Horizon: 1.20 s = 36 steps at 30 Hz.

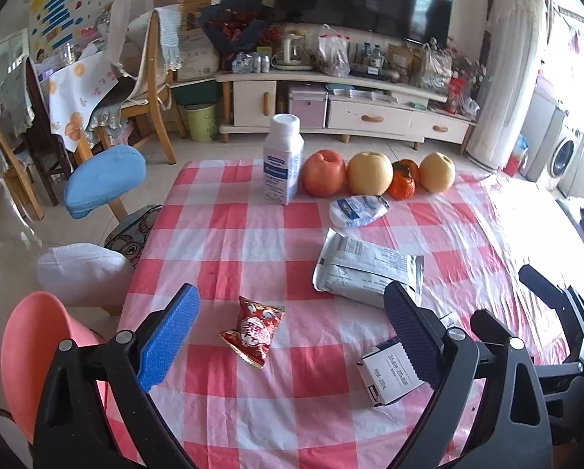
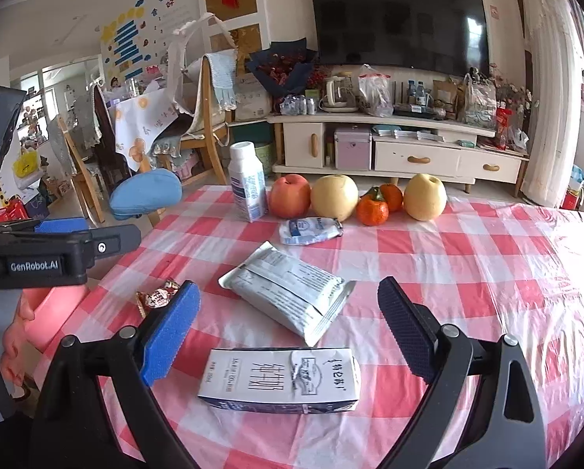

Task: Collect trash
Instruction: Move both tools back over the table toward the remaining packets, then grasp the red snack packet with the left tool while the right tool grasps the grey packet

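Four bits of trash lay on the counter [image 1: 221, 211], which wore a glossy pink-and-white checked cloth. From the left wrist view, the left gripper [image 1: 288, 336] hovered low with its jaws wide apart and empty, one pad a rough blue sponge, the other black and ribbed. Between them sat a crinkled red snack packet [image 1: 254, 328], puffy and foil-edged, square in line for a pinch. A flattened silver pouch [image 1: 364, 269] lay beyond the black pad, a squashed white wrapper [image 1: 358, 211] farther back, and a small carton [image 1: 389, 375] poked out beside the pad. An upright bottle [image 1: 282, 160] and a row of round, smooth fruit [image 1: 374, 176] stood at the far edge, likely to be left alone. The right gripper [image 1: 542, 308] showed at the side. A pink bin [image 1: 29, 344] stood just off the counter's near corner, probably where the trash was meant to go.

From the right wrist view, the right gripper [image 2: 288, 336] also hung with its jaws spread and empty. The carton [image 2: 280, 381] lay on its side directly between them, boxy, paper-faced and dented. The pouch [image 2: 292, 293] sat just past it, the wrapper [image 2: 309, 230] nearer the fruit [image 2: 354, 195]. The snack packet [image 2: 157, 297] peeked from behind the blue pad, beside the left gripper [image 2: 57, 250].
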Each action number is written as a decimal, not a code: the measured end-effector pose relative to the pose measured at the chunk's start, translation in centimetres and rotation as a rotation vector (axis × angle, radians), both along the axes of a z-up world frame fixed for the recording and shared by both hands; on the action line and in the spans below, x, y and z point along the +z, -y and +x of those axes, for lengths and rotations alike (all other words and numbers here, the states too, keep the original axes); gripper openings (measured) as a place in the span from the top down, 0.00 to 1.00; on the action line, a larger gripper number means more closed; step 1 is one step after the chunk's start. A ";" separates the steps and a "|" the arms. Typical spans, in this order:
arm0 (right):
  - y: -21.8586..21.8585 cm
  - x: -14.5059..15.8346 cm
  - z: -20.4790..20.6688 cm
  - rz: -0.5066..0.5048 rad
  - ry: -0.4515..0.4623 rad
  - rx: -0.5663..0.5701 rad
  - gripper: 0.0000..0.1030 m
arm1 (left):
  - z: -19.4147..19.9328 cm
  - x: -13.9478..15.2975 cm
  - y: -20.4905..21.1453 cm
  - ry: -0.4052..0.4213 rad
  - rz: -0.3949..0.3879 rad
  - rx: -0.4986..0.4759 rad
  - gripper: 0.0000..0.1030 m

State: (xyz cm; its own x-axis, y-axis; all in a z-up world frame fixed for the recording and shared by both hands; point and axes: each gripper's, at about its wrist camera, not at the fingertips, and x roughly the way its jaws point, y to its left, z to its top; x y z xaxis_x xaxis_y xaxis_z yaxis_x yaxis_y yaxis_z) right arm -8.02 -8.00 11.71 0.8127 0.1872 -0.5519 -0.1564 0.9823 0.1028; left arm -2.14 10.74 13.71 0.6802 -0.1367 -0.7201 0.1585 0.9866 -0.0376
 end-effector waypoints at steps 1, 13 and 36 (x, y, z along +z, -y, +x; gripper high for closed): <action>0.1 0.0 0.1 0.001 -0.001 -0.001 0.10 | 0.0 0.0 0.2 -0.002 0.002 -0.004 0.09; 1.5 -0.8 0.5 -0.010 -0.018 -0.011 0.10 | 0.5 -0.9 2.3 -0.025 0.052 -0.036 0.09; 4.7 -5.8 6.0 0.020 -0.230 0.061 0.10 | 3.5 -7.4 -0.5 -0.199 0.171 -0.003 0.09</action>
